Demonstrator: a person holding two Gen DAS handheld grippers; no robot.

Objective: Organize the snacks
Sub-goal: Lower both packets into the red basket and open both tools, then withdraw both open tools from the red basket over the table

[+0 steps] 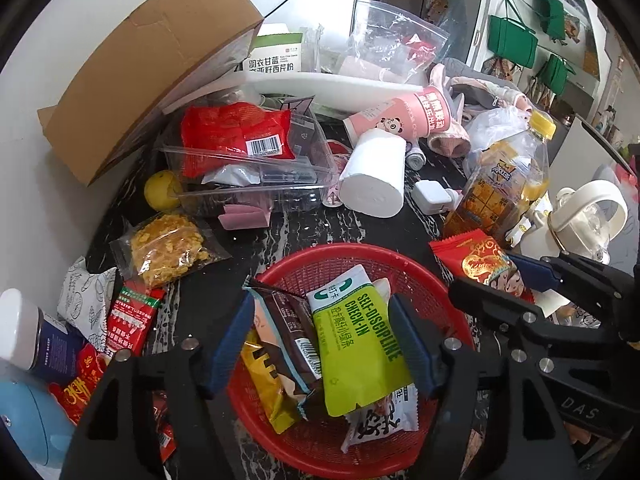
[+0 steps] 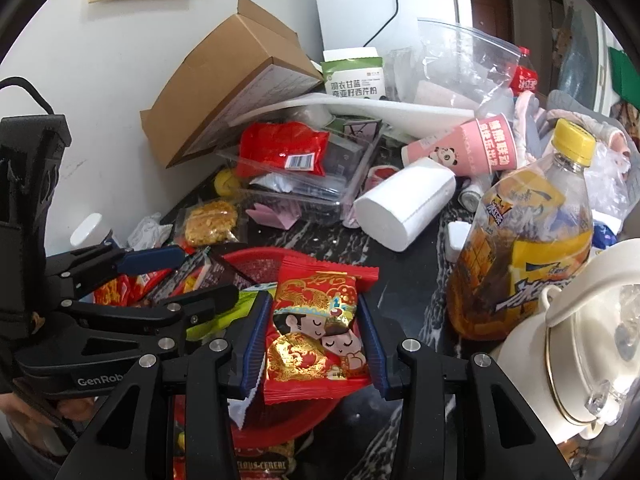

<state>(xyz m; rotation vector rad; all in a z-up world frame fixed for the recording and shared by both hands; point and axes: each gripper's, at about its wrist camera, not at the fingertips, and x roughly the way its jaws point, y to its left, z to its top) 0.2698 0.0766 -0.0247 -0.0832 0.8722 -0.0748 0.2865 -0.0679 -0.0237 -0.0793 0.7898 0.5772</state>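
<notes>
A red mesh basket on the dark marble table holds several snack packs, with a lime-green pack and a brown bar on top. My left gripper is open above the basket, its blue pads either side of these packs. My right gripper is shut on a red wedding-candy pack and holds it over the basket's right rim. This pack also shows in the left wrist view. Loose snacks lie at left: a yellow crisp bag and a red pack.
A clear plastic box with a red bag, a cardboard box, a paper roll, a pink cup, a tea bottle and a white kettle crowd the table. A wall stands at left.
</notes>
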